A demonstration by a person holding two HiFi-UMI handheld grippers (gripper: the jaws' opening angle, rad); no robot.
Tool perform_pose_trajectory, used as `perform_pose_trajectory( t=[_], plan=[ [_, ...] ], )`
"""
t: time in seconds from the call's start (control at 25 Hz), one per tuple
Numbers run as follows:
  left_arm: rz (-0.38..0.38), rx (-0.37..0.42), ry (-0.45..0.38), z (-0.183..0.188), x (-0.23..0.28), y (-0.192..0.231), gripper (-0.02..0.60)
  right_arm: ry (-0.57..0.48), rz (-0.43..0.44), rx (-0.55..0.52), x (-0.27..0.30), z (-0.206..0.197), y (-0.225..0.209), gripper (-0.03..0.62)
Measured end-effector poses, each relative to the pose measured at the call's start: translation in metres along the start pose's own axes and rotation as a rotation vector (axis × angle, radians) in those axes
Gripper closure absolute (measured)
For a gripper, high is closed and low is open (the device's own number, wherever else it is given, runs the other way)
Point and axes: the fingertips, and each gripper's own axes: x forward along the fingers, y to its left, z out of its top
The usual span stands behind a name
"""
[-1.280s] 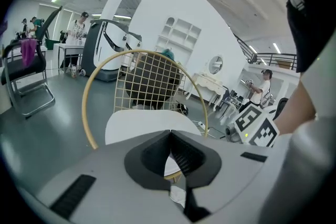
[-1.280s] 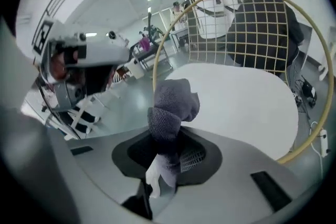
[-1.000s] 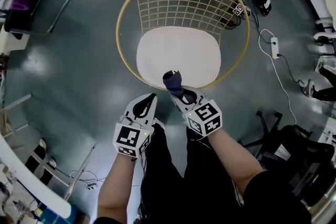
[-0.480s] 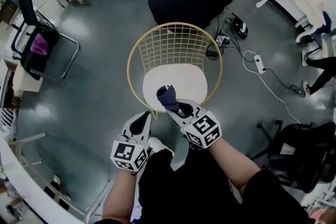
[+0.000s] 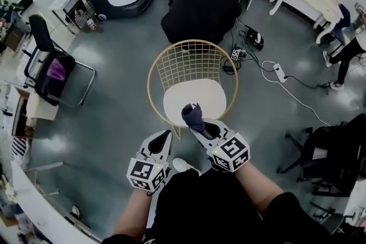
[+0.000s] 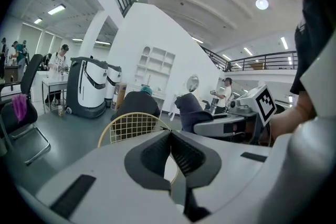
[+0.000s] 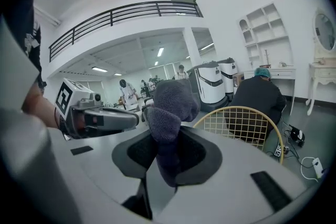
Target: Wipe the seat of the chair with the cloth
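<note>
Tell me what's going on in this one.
A person stands facing a gold wire chair, a gripper in each hand. The right gripper is shut on a dark cloth, raised and not touching the white seat. The left gripper is shut and empty. No wiping is under way.

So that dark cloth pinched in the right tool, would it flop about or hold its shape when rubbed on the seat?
Probably soft and floppy: the cloth bunches into a rounded wad above the right tool. Its nubby, towel-like surface suggests it would grip rather than slip. It looks light, since one pinched end seems to hold it all.
</note>
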Motion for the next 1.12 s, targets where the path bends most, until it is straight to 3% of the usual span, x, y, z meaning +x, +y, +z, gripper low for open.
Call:
perform_pose_trajectory(
  t=[0.4,0.8,1.12],
  plan=[
    [0.028,0.018,-0.019,0.001,-0.010,-0.068,0.565,0.007,-0.003,-0.015,-0.075,-0.016,-0.009,0.493],
    [0.067,-0.005,-0.025,-0.023,0.006,-0.162,0.565,0.002,0.040,-0.040,-0.154,-0.040,-0.024,0.493],
    [0.080,0.008,-0.032,-0.037,-0.006,-0.227,0.565,0.012,0.080,-0.045,-0.204,-0.069,-0.011,0.493]
  ],
)
